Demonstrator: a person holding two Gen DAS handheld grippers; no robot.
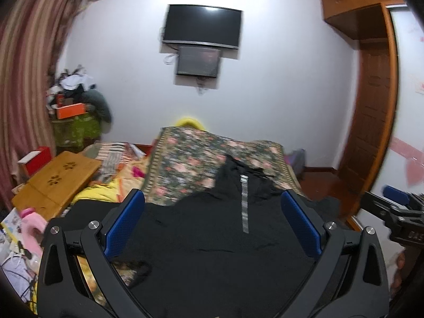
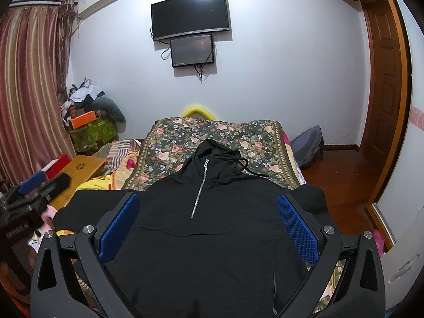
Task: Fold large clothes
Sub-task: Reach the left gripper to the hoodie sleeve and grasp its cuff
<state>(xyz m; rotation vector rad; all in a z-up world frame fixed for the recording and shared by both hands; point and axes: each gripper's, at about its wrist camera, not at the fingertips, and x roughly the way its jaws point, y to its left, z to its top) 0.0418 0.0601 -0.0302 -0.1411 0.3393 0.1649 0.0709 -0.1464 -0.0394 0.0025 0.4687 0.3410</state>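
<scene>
Spread-jawed right gripper (image 2: 208, 228) and left gripper (image 1: 212, 225) hover above the black zip-neck hooded sweatshirt (image 2: 201, 228), its length running straight ahead.

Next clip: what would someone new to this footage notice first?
A black hoodie with a silver zip lies spread flat on the floral blanket covering the bed, hood pointing away. Both tools, left and right, hover open above it. A dark television hangs on the white wall behind.

Wooden lap table (image 2: 87, 168) crowds the bed's left; right side open.
</scene>
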